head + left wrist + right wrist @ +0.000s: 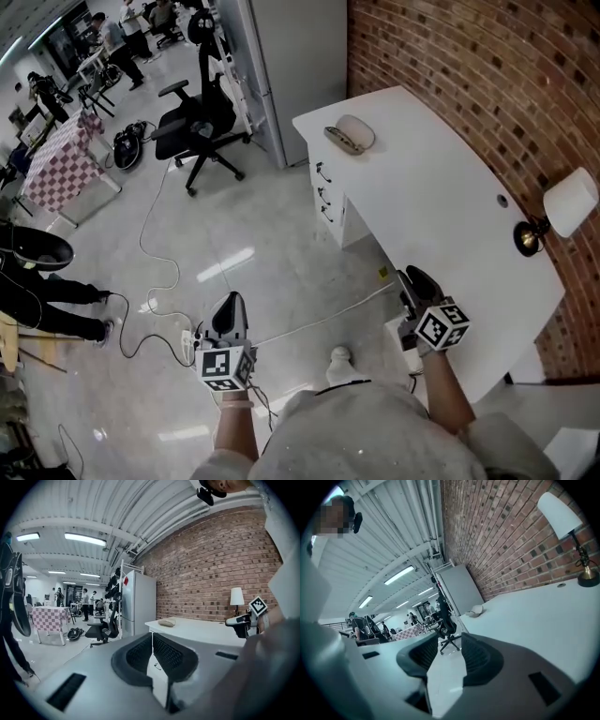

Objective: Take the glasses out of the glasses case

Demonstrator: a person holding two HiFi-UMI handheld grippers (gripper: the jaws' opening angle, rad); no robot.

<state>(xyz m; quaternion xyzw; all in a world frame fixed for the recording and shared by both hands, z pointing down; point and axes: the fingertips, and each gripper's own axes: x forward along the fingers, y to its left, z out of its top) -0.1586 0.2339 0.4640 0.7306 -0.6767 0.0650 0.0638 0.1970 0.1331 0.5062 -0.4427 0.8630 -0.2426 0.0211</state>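
Note:
A beige glasses case point(354, 131) lies at the far end of the white desk point(441, 216), with what looks like its open lower half or the glasses point(338, 141) against its front edge; I cannot tell which. The case point(166, 621) is small and far off in the left gripper view, and the same case point(476, 611) is just as distant in the right gripper view. My left gripper point(228, 314) hangs over the floor, its jaws shut with nothing in them point(151, 639). My right gripper point(419, 286) is at the desk's near edge, open and empty point(450, 651).
A brick wall point(487, 84) runs behind the desk. A white-shaded lamp point(562, 211) stands at its near right. Drawers point(328, 197) sit under the desk's left side. An office chair point(192, 127), a grey cabinet point(291, 66) and floor cables point(159, 272) lie to the left.

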